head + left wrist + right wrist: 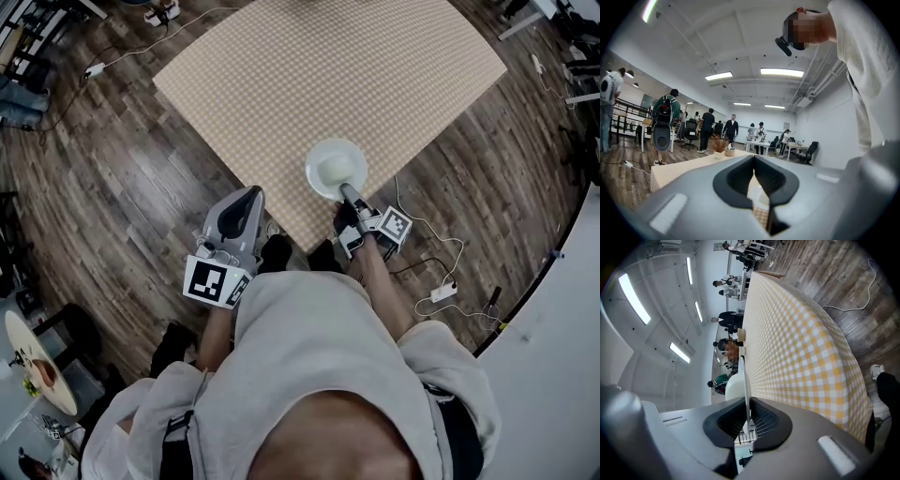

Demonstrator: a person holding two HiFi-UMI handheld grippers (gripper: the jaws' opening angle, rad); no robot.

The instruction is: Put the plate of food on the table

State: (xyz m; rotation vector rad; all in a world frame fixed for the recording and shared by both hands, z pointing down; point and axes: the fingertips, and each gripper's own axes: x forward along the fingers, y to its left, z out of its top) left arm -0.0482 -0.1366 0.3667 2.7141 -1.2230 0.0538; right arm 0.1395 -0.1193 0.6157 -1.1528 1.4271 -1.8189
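1. Gripping the plate [330, 169] by its near rim, the right claw [346, 191] sits just below the centre of the head view.
2. In the right gripper view, that claw [747, 416] has its jaws pinched nearly together on the thin white edge of the plate [736, 385], which is seen edge-on.
3. The plate lies over the near edge of the checked counter [309, 75] (whether it rests on the cloth or hangs just above it, I cannot tell). What it carries is pale and indistinct.
4. The left claw [251, 195] is at the lower left, over the wooden floor [141, 169] just beside the counter's edge.
5. In the left gripper view, its pads [753, 164] meet with nothing between them.
6. A white power strip [441, 292] lies on the floor at the lower right.
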